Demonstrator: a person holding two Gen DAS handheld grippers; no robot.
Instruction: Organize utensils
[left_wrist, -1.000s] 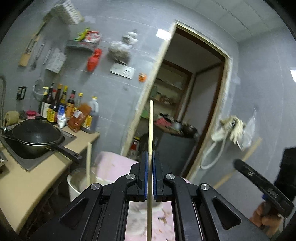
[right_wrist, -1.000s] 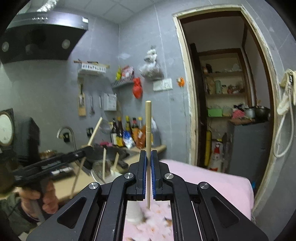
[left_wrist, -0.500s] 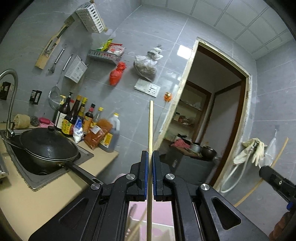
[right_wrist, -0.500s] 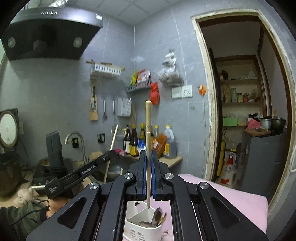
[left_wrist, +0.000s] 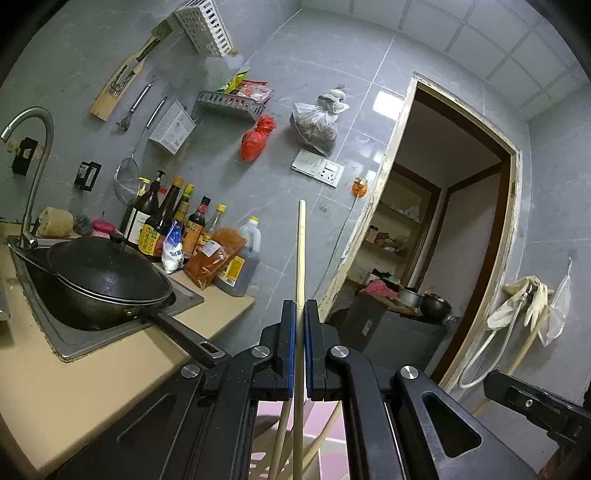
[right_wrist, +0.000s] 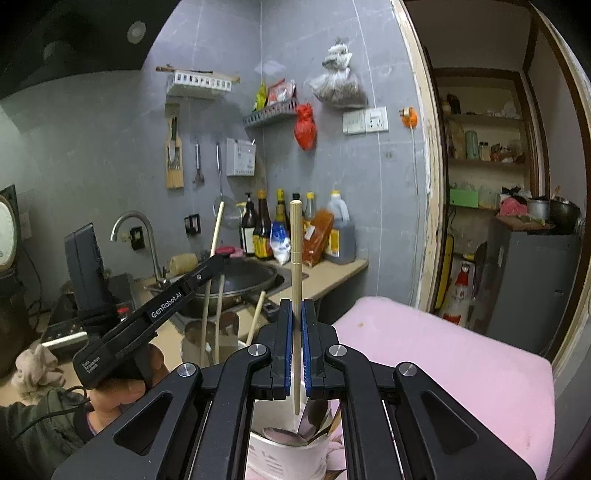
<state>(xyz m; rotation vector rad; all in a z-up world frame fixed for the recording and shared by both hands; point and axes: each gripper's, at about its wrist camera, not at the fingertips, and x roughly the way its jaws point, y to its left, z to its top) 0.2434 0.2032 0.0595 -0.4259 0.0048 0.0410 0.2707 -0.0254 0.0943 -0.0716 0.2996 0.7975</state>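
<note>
On the left, the left gripper has its jaws pinching a pale wooden chopstick about midway, so the stick stands upright with its top well above the jaws and its lower end running down between the gripper arms. Under it, just visible, other pale wooden sticks lean in what seems to be a container sitting on the pink cloth (too little of it shows in that view to say more). To do this step well I'd keep the stick vertical, bring its lower tip over open space among the leaning sticks, and lower it before letting go, so it doesn't knock against them.

On the right, the right gripper has its jaws pressed onto a slim gold metal chopstick, also upright. Its lower tip hangs just above the white cylindrical utensil holder, which already contains steel spoons. The tip looks to be over the mouth, near a spoon bowl, so a slight shift toward the free side before release would probably spare a clatter. The holder sits directly beneath the jaws, on the pink cloth.
</note>
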